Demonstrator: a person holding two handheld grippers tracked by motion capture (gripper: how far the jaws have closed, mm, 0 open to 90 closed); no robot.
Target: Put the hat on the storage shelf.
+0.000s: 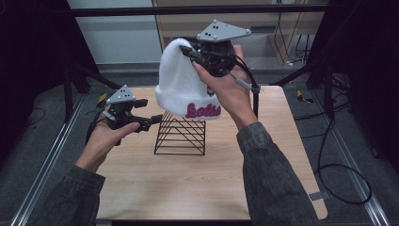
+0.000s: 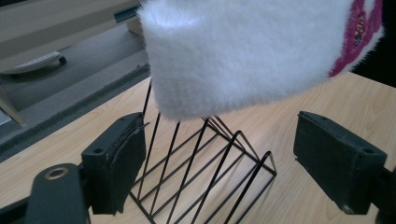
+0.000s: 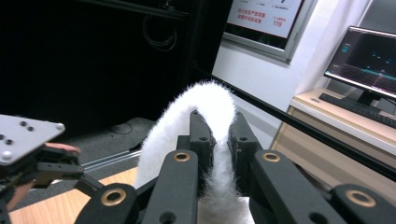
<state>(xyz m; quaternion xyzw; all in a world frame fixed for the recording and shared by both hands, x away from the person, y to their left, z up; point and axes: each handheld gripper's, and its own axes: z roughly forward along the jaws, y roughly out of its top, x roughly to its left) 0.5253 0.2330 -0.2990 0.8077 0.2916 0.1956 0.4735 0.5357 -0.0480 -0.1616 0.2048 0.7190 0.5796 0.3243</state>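
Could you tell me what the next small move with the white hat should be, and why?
Probably lower the right gripper a little, so the white hat settles onto the black wire rack. The gripper is shut on the hat's crown, and the cuff hangs just above the rack's peak, roughly over it. The left gripper waits open beside the rack, ready to steady the cuff.

Perhaps "Lolita" on white beanie [image 1: 188, 87]

Setting: lab, recording station. Evidence: wooden table [image 1: 188, 188] inside a black metal frame [image 1: 197, 9]; floor rails [image 1: 42, 165]; loose cables [image 1: 339, 179] on grey carpet; lit monitor [image 3: 369, 56] and keyboard [image 3: 359, 109] on a side desk; wall notice [image 3: 266, 18].
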